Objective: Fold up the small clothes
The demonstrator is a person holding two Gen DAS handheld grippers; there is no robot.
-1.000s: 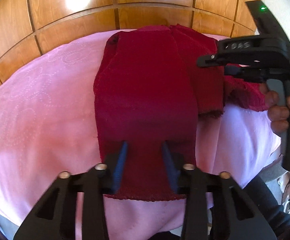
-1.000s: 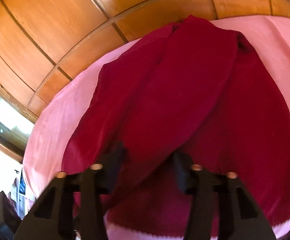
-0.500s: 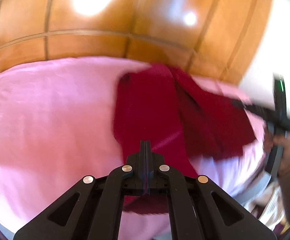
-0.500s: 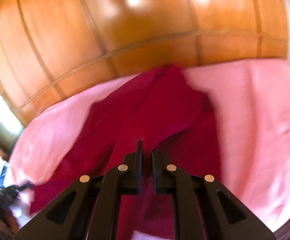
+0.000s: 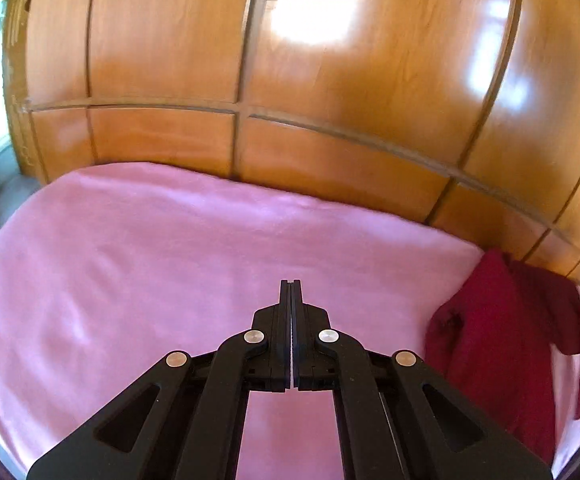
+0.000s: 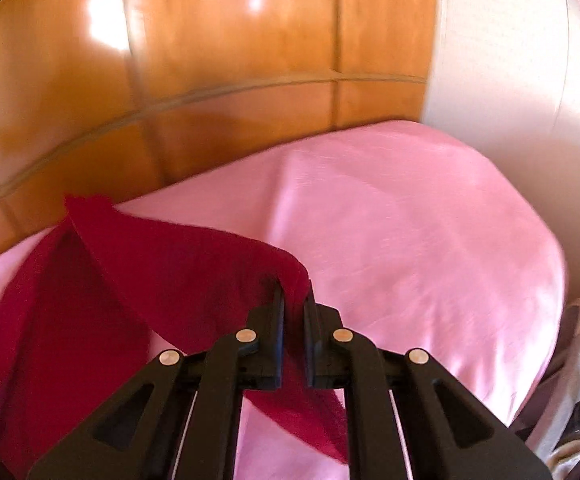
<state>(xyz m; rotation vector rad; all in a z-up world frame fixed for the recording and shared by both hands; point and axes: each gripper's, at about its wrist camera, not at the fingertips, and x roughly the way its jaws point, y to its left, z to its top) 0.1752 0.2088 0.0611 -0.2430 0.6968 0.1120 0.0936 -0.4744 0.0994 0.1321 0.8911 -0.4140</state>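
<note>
A pink sheet (image 5: 170,280) covers the bed; its near edge is cut off. The red garment (image 6: 70,312) lies blurred along the sheet's wardrobe-side edge, partly out of frame. Right gripper (image 6: 293,300) fingers are clamped on a lifted fold of it. Left gripper (image 5: 291,292) fingers are together over bare sheet, holding nothing.

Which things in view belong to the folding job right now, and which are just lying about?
Part of the job:
- dark red garment, one edge lifted
- right gripper, jaws shut on that edge
- left gripper, jaws shut, holding nothing
- pink bedcover, the work surface

Just lying about:
- wooden panelled wall behind the bed
- pale fabric off the bed's right edge, too blurred to identify
</note>
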